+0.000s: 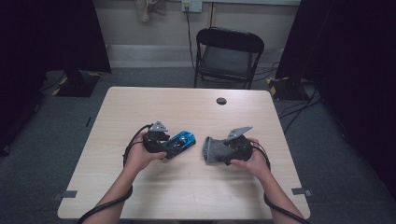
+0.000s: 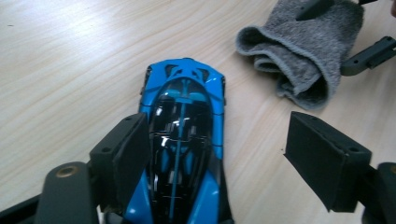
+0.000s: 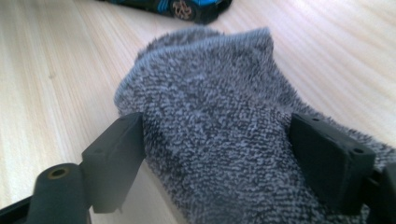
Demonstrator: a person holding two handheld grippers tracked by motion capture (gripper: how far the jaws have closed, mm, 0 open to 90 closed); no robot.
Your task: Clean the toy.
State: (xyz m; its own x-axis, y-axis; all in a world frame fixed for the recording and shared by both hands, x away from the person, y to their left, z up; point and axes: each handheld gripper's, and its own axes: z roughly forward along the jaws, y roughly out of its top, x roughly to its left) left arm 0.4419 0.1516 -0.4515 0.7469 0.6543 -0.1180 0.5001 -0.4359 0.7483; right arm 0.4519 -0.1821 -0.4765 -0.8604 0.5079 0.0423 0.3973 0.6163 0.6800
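Note:
A blue and black toy car stands on the light wooden table. My left gripper is open around its rear half: the left pad sits close against the car's side and the right pad stands well clear. A folded grey terry cloth lies to the car's right. My right gripper is open with the cloth lying loosely between its jaws. The car's wheel peeks in beyond the cloth.
A dark round cable hole sits near the table's far edge. Behind the table stands a black folding chair, with dark stands and cables on the floor at both sides. Bare tabletop lies in front of and behind the hands.

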